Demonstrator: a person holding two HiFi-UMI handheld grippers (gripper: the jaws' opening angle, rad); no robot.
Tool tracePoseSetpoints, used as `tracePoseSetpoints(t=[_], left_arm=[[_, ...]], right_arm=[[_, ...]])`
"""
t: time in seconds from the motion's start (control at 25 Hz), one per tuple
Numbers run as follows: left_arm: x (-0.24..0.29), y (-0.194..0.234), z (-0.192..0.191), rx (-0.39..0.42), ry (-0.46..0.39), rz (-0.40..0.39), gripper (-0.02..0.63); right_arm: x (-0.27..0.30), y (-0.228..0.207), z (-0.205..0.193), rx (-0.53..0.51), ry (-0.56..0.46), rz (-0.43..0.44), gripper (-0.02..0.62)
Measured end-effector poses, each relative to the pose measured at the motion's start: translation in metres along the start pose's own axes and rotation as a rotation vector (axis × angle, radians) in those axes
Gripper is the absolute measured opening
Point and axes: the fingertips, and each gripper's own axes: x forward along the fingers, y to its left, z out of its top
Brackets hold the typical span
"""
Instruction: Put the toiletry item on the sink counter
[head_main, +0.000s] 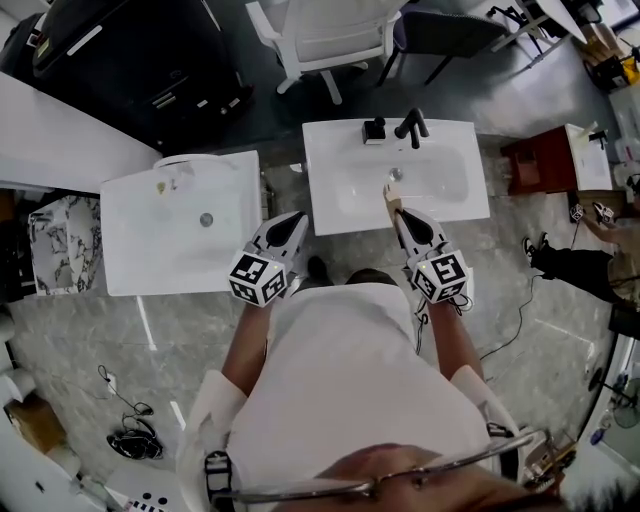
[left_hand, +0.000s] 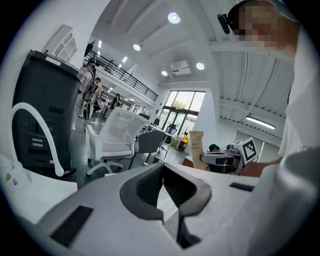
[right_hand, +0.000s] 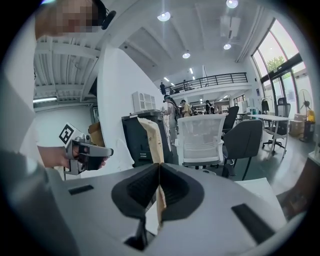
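2 white sink units stand side by side below the person in the head view. The right tongs (head_main: 402, 214) are clamped on a thin tan paper packet (head_main: 391, 197), the toiletry item. The packet sticks out ahead of the tips and hangs over the basin of the right sink tabletop (head_main: 330, 150), near the drain (head_main: 396, 174) and on the person's side of the black faucet (head_main: 411, 126). In the right gripper view the packet stands upright, pinched edge-on between the 2 dark pads, with its upper part rising well above them. Whether its far end touches the basin cannot be told.

The left tongs (head_main: 291, 222) are closed as well, their pads meeting at the tips with nothing between them. They sit over the gap between the 2 units, just beside the near right corner of the left sink tabletop (head_main: 140, 250). Both tongs point away from the person, roughly parallel. Beyond the sinks a white office chair (head_main: 325, 35) stands on the dark floor.
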Motion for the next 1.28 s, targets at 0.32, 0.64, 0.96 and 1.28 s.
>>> tracePoseSetpoints(t=[0.32,0.64,0.96,1.28], left_arm=[[0.003,0.010,0.006,-0.006,0.007,0.014,0.005],[0.007,0.017,0.013,-0.022,-0.029,0.094,0.005],[0.018,0.008,0.011,-0.066,-0.072,0.177,0.005],[0.025,0.006,0.004,-0.100,-0.098,0.257,0.005]], right_arm=[[0.016,-0.006,0.007,-0.021,0.020,0.013,0.012],[0.031,-0.025,0.017,-0.039,0.027,0.066,0.012],[0.047,-0.039,0.022,-0.119,0.066,0.161,0.012],[0.071,-0.053,0.016,-0.168,0.116,0.247,0.012]])
